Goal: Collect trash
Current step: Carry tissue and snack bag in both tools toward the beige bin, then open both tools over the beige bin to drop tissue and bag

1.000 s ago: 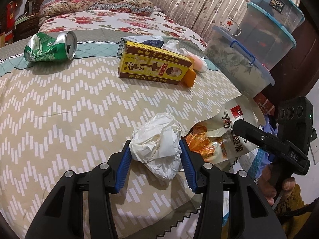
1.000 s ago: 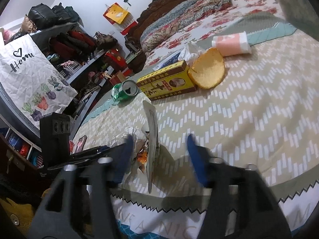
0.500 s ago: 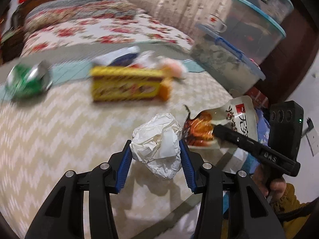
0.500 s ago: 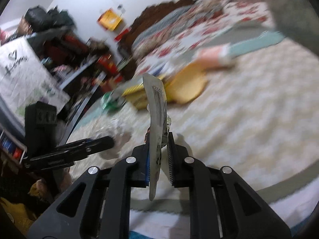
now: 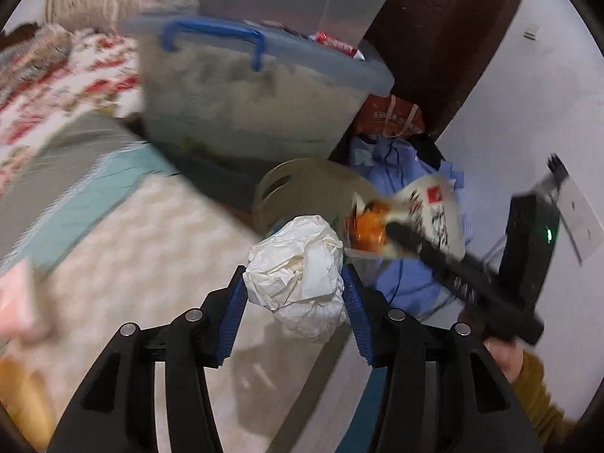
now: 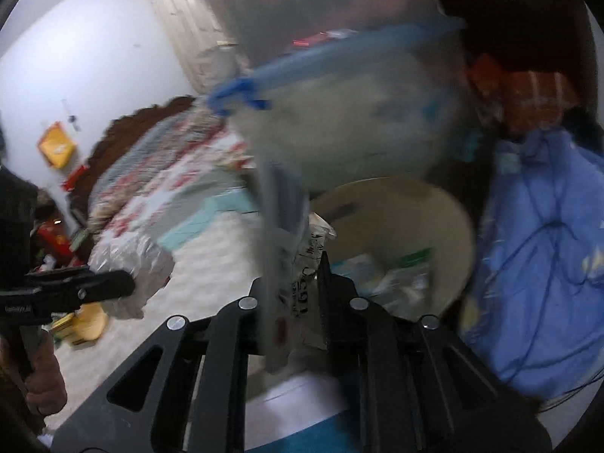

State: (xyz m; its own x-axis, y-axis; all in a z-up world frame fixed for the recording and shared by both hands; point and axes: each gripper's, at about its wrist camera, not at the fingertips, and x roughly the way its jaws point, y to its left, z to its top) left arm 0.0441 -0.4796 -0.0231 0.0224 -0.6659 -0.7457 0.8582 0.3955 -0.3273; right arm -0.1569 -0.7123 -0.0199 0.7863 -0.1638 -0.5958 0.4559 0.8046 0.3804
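Showing litter inside the bin (image 6: 449, 219): right view only.

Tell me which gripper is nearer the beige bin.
Right. The right gripper, clamping a snack wrapper, is at the beige bin's rim; the left gripper, holding crumpled paper, sits farther back.

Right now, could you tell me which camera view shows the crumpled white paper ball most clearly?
The left wrist view: the crumpled white paper ball sits sharp and central between the left gripper's blue pads, which press on both its sides. The right wrist view shows it only as a blurred pale lump at the left edge, beside the tip of that gripper.
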